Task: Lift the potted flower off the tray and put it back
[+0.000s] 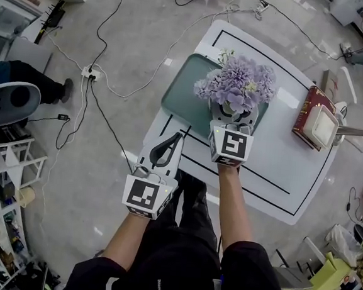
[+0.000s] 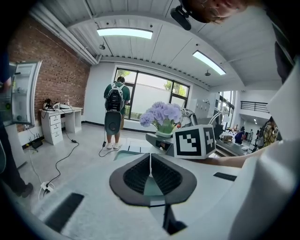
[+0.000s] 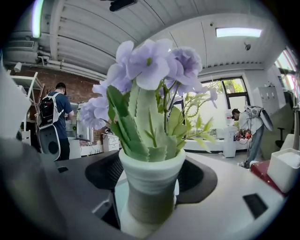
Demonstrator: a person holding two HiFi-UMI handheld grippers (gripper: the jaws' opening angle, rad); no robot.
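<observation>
The potted flower (image 1: 237,83), lilac blooms in a white and grey pot, stands on the green tray (image 1: 183,88) at the white table's far side. My right gripper (image 1: 233,118) is at the pot's near side, its marker cube (image 1: 230,145) just behind. In the right gripper view the pot (image 3: 152,187) stands between the wide-spread dark pads (image 3: 105,173), which do not visibly press on it. My left gripper (image 1: 178,136) is shut and holds nothing, low over the table's near left part beside the tray. In the left gripper view its pads (image 2: 140,173) meet, with the flower (image 2: 161,115) beyond.
A red book with a white box (image 1: 316,118) on it lies at the table's (image 1: 280,175) right edge. Cables and a power strip (image 1: 90,73) run across the floor to the left. A person with a backpack (image 2: 115,108) stands by the window.
</observation>
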